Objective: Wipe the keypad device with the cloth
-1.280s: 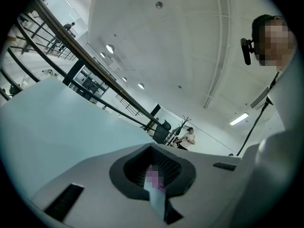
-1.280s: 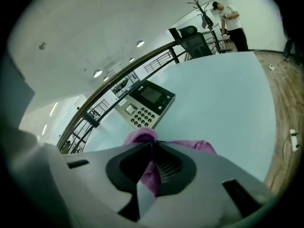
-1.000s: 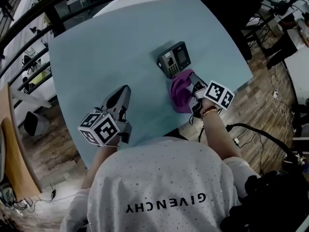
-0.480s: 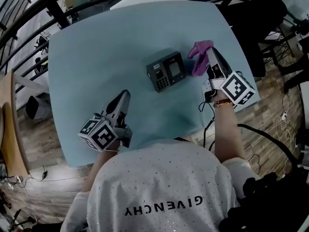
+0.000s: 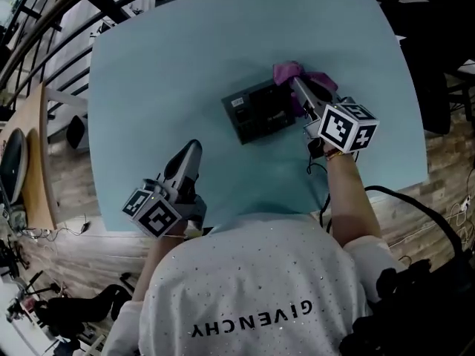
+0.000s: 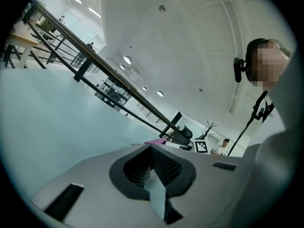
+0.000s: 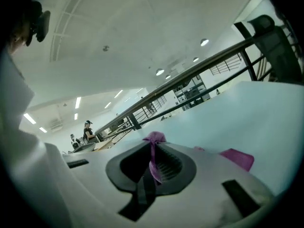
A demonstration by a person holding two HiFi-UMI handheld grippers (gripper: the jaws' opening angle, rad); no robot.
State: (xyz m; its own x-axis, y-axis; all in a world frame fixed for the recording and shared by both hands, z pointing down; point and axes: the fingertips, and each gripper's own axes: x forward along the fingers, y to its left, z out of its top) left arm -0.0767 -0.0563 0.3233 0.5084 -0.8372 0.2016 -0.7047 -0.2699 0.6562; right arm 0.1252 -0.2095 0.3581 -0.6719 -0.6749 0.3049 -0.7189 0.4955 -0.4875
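Note:
The dark keypad device [image 5: 256, 112] lies flat on the teal table [image 5: 171, 58], right of centre. My right gripper [image 5: 296, 86] is shut on the purple cloth [image 5: 291, 72] and holds it at the device's far right corner, so the cloth drapes over that edge. In the right gripper view a fold of the purple cloth [image 7: 153, 156] is pinched between the jaws. My left gripper [image 5: 192, 150] rests on the table near the front edge, left of the device and apart from it, shut with nothing in it. In the left gripper view the left gripper [image 6: 151, 167] shows closed jaws.
A black railing [image 5: 44, 28] runs along the table's far left side. A black cable [image 5: 415, 213] trails from the right gripper over the wooden floor at the right. The person's torso in a white shirt [image 5: 252, 288] fills the near edge.
The right gripper has carried the cloth from the device's near right side round to its far right corner. The left gripper has stayed in place.

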